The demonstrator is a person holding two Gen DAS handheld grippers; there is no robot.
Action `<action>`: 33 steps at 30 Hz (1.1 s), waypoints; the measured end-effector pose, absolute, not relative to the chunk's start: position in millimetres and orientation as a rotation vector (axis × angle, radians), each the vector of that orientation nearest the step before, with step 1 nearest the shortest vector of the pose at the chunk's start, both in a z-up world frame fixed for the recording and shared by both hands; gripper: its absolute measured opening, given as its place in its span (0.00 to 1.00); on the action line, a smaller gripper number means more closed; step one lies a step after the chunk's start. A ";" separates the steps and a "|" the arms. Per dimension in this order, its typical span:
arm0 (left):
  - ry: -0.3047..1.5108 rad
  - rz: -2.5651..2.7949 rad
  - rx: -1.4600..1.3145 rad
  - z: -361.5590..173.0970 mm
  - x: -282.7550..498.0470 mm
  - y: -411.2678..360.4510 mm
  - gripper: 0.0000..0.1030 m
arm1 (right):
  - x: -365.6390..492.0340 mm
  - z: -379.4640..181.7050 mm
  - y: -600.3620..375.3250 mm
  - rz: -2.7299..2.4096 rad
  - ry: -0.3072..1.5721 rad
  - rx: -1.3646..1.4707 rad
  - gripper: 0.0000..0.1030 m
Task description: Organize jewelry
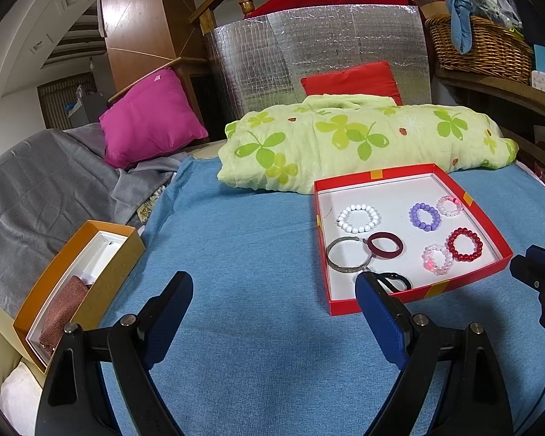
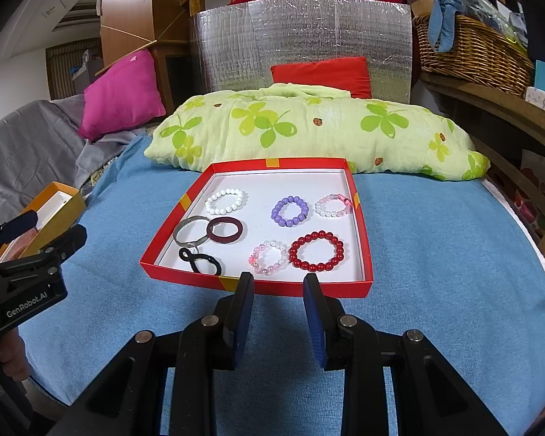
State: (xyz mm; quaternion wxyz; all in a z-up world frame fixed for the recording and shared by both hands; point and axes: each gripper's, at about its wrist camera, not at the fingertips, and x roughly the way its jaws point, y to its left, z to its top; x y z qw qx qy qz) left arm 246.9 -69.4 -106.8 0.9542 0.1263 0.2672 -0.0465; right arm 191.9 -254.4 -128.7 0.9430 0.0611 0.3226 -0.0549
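"GenRobot.AI" is read on left gripper | jaws spread, empty | right gripper jaws narrowly parted, empty | red tray of bracelets

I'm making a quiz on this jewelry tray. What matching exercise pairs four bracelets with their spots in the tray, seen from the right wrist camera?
Things:
1. white bead bracelet
2. purple bead bracelet
3. dark red bead bracelet
4. black band

Places in the red tray:
A. near left corner
B. far left
C. near right
D. far middle

Pairs: 1-B, 2-D, 3-C, 4-A
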 end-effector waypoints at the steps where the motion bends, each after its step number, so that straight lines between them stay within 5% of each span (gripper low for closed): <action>1: 0.544 -0.096 0.256 -106.8 246.8 -69.3 0.88 | 192.2 -128.8 -254.0 -0.111 0.657 0.123 0.30; 33: 0.540 -0.111 0.256 -104.3 250.1 -67.8 0.88 | 200.2 -123.5 -240.0 -0.079 0.641 0.095 0.30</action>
